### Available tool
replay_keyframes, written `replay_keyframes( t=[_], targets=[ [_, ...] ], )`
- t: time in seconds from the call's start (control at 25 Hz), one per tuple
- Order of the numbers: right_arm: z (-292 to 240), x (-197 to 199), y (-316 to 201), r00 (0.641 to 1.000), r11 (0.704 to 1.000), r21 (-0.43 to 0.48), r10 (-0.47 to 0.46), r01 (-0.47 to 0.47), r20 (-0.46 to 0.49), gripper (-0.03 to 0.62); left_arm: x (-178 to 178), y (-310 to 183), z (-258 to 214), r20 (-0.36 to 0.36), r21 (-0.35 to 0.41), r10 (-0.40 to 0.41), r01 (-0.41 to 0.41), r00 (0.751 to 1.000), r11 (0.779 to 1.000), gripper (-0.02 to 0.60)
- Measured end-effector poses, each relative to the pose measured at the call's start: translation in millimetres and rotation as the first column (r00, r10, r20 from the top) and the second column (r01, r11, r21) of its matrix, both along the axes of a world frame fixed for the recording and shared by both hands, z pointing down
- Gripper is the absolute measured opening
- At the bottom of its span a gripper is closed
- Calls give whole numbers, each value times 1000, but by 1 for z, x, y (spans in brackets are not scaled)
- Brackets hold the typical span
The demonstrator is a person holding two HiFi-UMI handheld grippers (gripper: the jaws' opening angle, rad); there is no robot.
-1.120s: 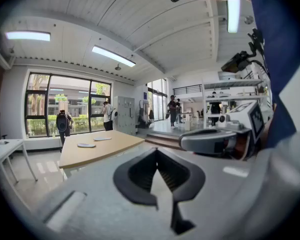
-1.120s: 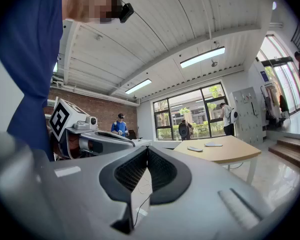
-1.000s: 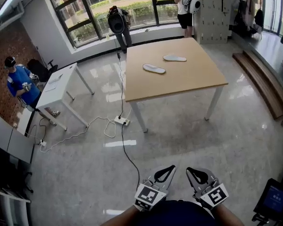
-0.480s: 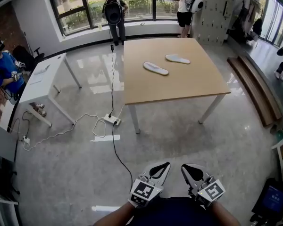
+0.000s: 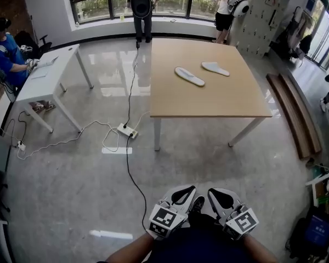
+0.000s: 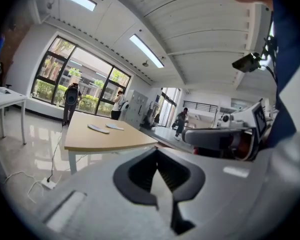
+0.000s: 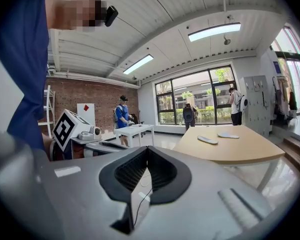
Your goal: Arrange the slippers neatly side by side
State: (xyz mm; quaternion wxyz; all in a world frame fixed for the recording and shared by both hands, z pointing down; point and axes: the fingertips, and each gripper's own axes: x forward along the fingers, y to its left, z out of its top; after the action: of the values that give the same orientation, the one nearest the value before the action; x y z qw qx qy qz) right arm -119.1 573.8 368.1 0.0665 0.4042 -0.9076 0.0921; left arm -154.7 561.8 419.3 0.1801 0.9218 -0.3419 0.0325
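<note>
Two flat white slippers lie apart on the wooden table (image 5: 208, 100): one slipper (image 5: 189, 76) nearer the middle, the other slipper (image 5: 215, 68) further back and to the right. They also show far off in the left gripper view (image 6: 98, 128) and in the right gripper view (image 7: 207, 140). Both grippers hang close to the person's body, well short of the table, over the floor. The left gripper (image 5: 184, 193) is shut and holds nothing. The right gripper (image 5: 215, 194) is shut and holds nothing too.
A white desk (image 5: 46, 81) stands at the left, with a seated person in blue (image 5: 5, 53) behind it. A power strip (image 5: 127, 131) and its cable (image 5: 132, 179) run across the floor ahead. Two people stand at the windows. A low wooden platform (image 5: 296, 111) lies at the right.
The view has turned and shifted, so the table now sits more squarely ahead. Both grippers stay shut and low by the body. The slippers have not moved.
</note>
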Motion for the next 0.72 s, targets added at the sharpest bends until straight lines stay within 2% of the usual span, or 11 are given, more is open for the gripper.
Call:
replay_keyframes(
  t=[0.16, 0.32, 0.44, 0.6, 0.72],
  targets=[
    [2, -4, -22, 999, 1000, -12, 2, -2, 41, 9, -11, -6, -13, -13, 10, -58, 58, 998, 998, 3],
    [7, -12, -52, 995, 1000, -24, -7, 10, 103, 11, -33, -21, -19, 5, 46, -128, 127, 992, 991, 3],
    [7, -17, -69, 989, 999, -27, -31, 35, 142, 11, -43, -35, -17, 11, 43, -178, 177, 984, 983, 3],
    [15, -1, -103, 989, 996, -33, -82, 87, 127, 9, -20, -71, -11, 32, 32, -190, 189, 981, 981, 3],
    [26, 18, -126, 991, 995, -45, -85, 90, 102, 9, -1, -96, -7, 35, 10, -183, 183, 982, 983, 3]
  ],
)
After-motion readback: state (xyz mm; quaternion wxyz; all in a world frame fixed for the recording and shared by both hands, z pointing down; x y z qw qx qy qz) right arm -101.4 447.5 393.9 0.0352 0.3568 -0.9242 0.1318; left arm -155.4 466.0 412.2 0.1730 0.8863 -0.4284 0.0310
